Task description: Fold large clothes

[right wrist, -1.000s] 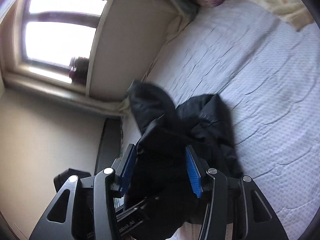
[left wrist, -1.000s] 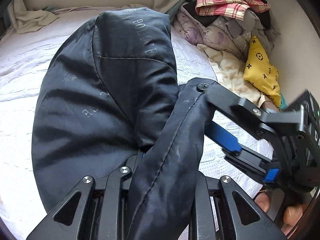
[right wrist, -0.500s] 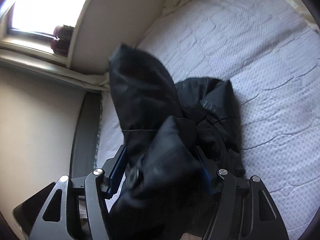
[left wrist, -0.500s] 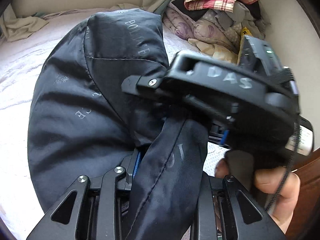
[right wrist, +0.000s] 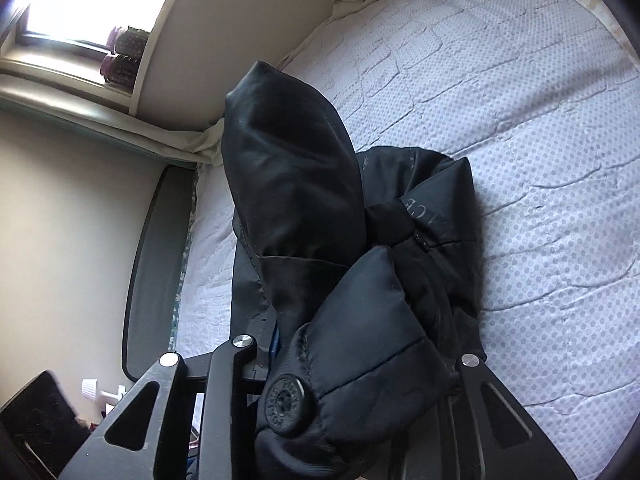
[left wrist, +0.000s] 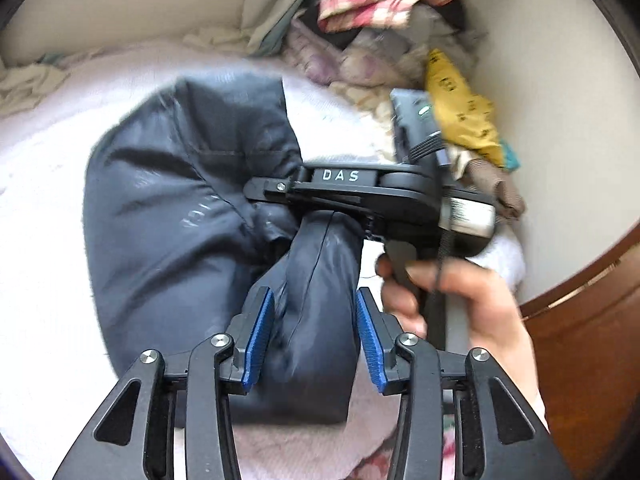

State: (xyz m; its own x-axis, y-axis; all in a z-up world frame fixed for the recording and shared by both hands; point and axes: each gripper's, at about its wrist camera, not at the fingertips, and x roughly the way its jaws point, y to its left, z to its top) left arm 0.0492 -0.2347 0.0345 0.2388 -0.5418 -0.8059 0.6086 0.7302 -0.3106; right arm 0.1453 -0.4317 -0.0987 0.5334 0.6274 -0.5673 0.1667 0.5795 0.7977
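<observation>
Left wrist view: left gripper [left wrist: 316, 336] jaws have just been opening; blue pads stand clear of the jacket [left wrist: 192, 216] fold between them. Jacket lies on the bed [left wrist: 44, 200]. Right wrist view: right gripper [right wrist: 352, 380], just closing, clamps the jacket cuff.

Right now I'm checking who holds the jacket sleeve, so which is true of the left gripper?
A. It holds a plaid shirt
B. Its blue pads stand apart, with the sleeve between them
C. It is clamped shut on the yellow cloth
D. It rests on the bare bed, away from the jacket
B: the left gripper shows both blue pads spread, jaws just opened, the jacket sleeve between them.
</observation>
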